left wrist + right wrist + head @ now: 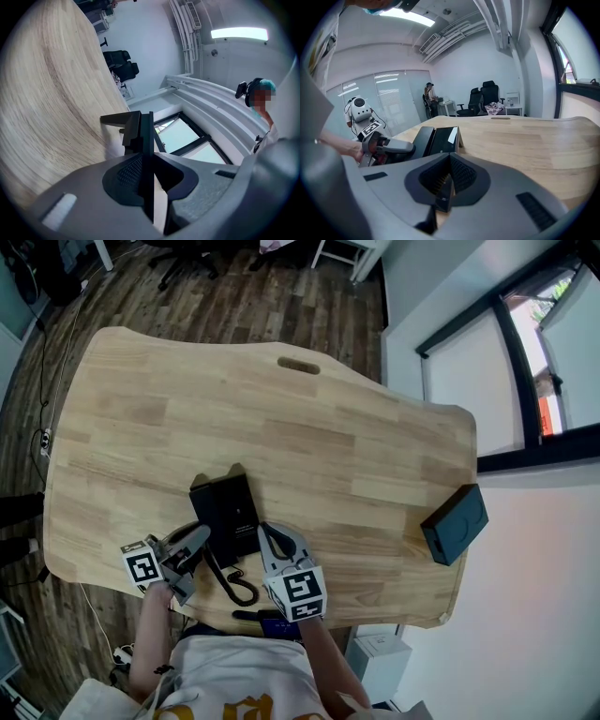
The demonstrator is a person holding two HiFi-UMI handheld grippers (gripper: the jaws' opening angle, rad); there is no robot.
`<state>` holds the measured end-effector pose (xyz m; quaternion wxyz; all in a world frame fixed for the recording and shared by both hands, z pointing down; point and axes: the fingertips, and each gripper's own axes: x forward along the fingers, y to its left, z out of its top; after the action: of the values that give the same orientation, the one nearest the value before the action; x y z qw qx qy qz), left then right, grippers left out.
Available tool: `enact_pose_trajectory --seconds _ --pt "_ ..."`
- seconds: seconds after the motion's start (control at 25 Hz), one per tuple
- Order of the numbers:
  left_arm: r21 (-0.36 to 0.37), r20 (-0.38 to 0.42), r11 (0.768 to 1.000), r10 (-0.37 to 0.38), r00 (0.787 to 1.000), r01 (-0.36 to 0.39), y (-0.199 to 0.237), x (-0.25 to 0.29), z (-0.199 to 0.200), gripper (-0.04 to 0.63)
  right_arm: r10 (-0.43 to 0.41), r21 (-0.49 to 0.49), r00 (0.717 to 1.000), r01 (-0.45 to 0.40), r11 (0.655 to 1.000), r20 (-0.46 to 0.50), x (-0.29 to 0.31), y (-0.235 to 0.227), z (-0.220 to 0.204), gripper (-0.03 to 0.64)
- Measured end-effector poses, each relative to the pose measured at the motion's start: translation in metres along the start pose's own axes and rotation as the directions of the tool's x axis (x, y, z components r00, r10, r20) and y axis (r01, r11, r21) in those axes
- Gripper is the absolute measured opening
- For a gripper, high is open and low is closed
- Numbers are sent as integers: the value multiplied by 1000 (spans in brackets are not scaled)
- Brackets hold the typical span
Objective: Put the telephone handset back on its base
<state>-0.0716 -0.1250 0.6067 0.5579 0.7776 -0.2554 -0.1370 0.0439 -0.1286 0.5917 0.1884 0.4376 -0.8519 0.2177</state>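
The black telephone base (232, 502) stands on the wooden desk (337, 437), close in front of me. Its handset (410, 140) lies along the base's left side. My left gripper (199, 538) is level and shut on the handset's near end, and a thin black edge (136, 129) runs between its jaws. A black coiled cord (234, 585) loops on the desk between the grippers. My right gripper (272, 538) sits at the base's near right corner with its jaws together. A small dark piece shows low between them in the right gripper view; I cannot tell what it is.
A black box (455, 523) lies near the desk's right edge. The desk has a slot (298, 365) at its far side. Black office chairs (483, 96) and a person (428, 96) are far back in the room.
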Motion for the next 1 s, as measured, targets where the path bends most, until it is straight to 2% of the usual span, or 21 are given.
enact_pose_trajectory --seconds 1.0 --pt "57 -18 997 57 998 -56 13 3 0 71 10 34 1000 -10 999 -21 4 -6 -12 6"
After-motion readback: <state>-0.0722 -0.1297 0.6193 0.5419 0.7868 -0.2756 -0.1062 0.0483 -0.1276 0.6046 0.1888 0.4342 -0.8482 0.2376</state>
